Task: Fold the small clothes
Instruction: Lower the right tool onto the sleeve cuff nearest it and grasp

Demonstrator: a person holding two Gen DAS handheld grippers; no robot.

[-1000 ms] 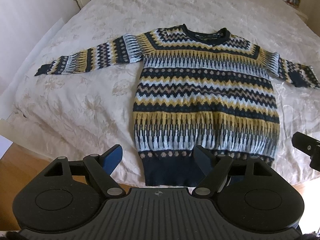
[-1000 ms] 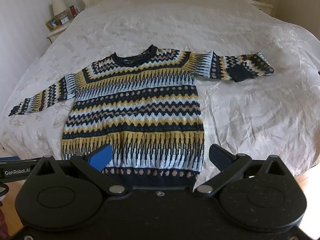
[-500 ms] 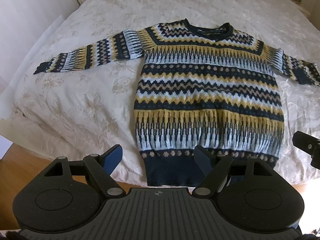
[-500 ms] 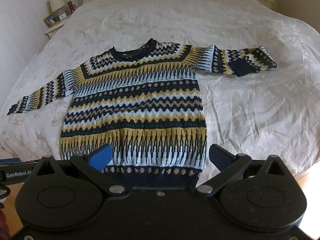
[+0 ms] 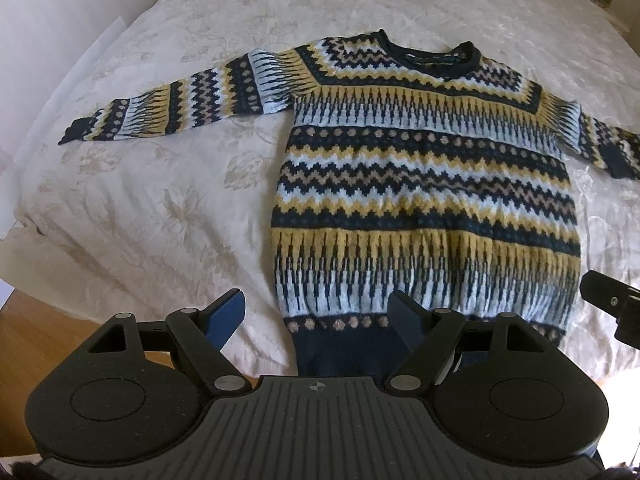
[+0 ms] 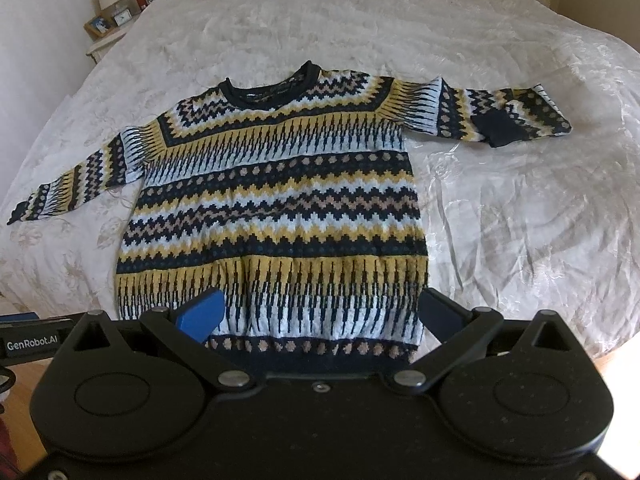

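A patterned knit sweater [image 5: 424, 184] in navy, yellow, light blue and tan lies flat on the bed, neck away from me, both sleeves spread out. It also shows in the right wrist view [image 6: 276, 208]. Its right sleeve cuff [image 6: 516, 120] is folded back on itself. My left gripper [image 5: 318, 308] is open and empty, hovering above the hem's left corner. My right gripper [image 6: 320, 308] is open and empty, hovering above the hem's right part. Neither touches the sweater.
The bed has a cream floral bedspread [image 5: 160, 200]. Wooden floor [image 5: 36, 328] shows below the bed's near edge. A nightstand with a lamp and frames [image 6: 116, 20] stands at the far left. The other gripper's body [image 5: 612, 304] shows at the right edge.
Both grippers have moved forward and lower toward the sweater's hem, so the sweater looks larger. Both stay open. The sweater has not moved.
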